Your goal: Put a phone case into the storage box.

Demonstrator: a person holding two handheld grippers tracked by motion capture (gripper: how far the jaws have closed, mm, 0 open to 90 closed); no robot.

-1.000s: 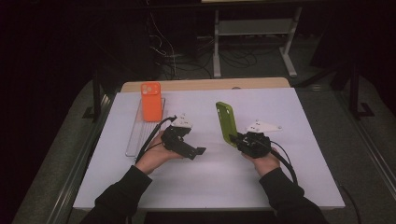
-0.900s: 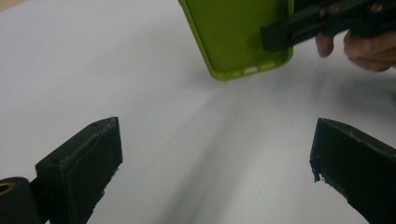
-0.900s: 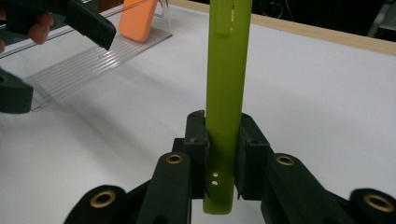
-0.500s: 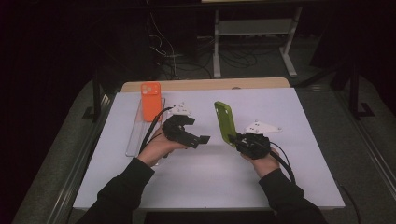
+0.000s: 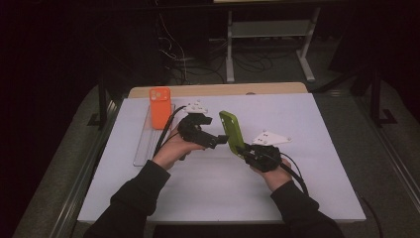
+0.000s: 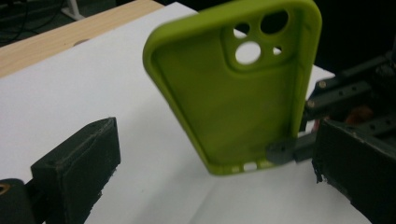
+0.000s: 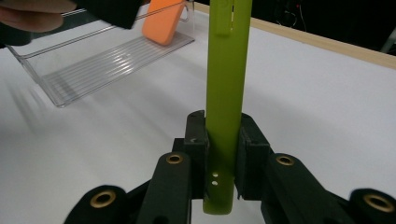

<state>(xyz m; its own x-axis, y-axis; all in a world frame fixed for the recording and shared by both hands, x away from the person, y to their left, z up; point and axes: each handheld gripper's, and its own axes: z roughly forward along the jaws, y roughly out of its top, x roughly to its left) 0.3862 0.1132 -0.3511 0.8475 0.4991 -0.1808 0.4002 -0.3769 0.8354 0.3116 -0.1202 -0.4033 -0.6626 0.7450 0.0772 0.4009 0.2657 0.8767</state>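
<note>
Nearest the person, the right gripper (image 5: 243, 150) pinches the lower end of a green phone case (image 5: 232, 132) between its two black pads (image 7: 197, 140), which press on the case's two faces. The case stands above the white table (image 5: 307, 163), clear of the surface, with its long axis running up and away from the jaws; the camera cut-outs sit at the far, upper end and the small port holes at the gripped end. In the left gripper view the hollow inner side of the case (image 6: 243, 93) faces the left gripper (image 5: 220, 141). In the right gripper view the case (image 7: 225, 93) shows edge-on, as a narrow upright strip. The left gripper's jaws have just been opening and stand spread wide beside the case, one jaw on either side of the left gripper view, neither touching it; nothing lies between them.

Farther back on the left lies a clear ribbed tray (image 5: 146, 144), and an orange phone case (image 5: 160, 106) leans at its far end. A bare wooden strip (image 5: 223, 89) borders the table's far edge. Beyond it the room is dark, with a metal stand (image 5: 267, 34) and loose cables (image 5: 173, 44) on the floor.
</note>
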